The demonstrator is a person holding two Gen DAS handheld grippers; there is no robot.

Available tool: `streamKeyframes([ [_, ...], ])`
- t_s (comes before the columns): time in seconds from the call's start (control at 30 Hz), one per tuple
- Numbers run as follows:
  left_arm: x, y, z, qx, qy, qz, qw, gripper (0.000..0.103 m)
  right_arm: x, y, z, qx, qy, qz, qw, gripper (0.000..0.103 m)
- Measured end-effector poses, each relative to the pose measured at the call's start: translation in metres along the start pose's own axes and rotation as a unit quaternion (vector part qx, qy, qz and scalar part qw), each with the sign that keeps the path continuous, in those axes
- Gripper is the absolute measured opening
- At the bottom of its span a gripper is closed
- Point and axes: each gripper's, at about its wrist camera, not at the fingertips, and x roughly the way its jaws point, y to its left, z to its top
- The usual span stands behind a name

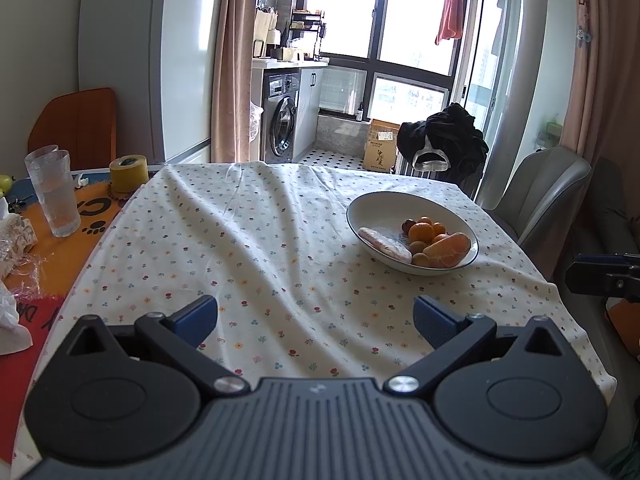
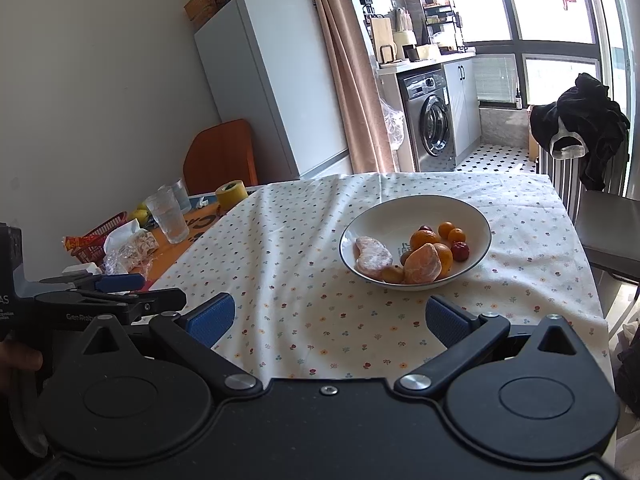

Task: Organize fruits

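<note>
Our left gripper (image 1: pixel 316 318) hangs low over the near part of the table (image 1: pixel 256 240), its blue pads spread wide with nothing between them, and our right gripper (image 2: pixel 328 318) is likewise wide and empty, hovering just short of the bowl (image 2: pixel 472 216). In the right wrist view we also see the left gripper from the side at the left edge, level with ours. The white bowl with a dark rim sits on the flowered tablecloth (image 1: pixel 200 248), toward the right half of the table and beyond both grippers. All the fruit lies inside it: a peeled orange (image 2: pixel 423 265) at the near rim, small round oranges (image 2: pixel 424 239) behind it, a red fruit (image 2: pixel 460 251) at the right, brownish small fruits (image 2: pixel 393 274) in front, and a pale, frosted elongated piece (image 2: pixel 374 258) on the bowl's left side. That pale piece has its long axis running from the near rim back toward the far left, lying flat. In the left wrist view the peeled orange looks elongated, stretching sideways along the near right rim. Well apart, at the table's left end, stand clear glasses (image 1: pixel 54 192) and a yellow tape roll (image 1: pixel 129 173).
</note>
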Motion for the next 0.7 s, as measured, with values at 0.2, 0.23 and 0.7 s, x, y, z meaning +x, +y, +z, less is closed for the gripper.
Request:
streamKeyframes([
  [0.2, 0.0000, -0.0015, 0.0005, 0.003, 0.000, -0.001, 1.0000, 0.103, -0.0003, -0.0008, 0.0004, 0.000, 0.000, 0.001, 1.000, 0.103],
  [0.23, 0.0000, -0.0014, 0.0007, 0.003, 0.000, -0.001, 1.0000, 0.103, -0.0003, -0.0007, 0.0003, 0.000, 0.000, 0.001, 1.000, 0.103],
  [0.7, 0.0057, -0.0008, -0.0026, 0.002, -0.001, -0.003, 1.0000, 0.103, 0.0008, 0.0025, 0.0000, -0.005, 0.001, 0.000, 1.000, 0.103],
])
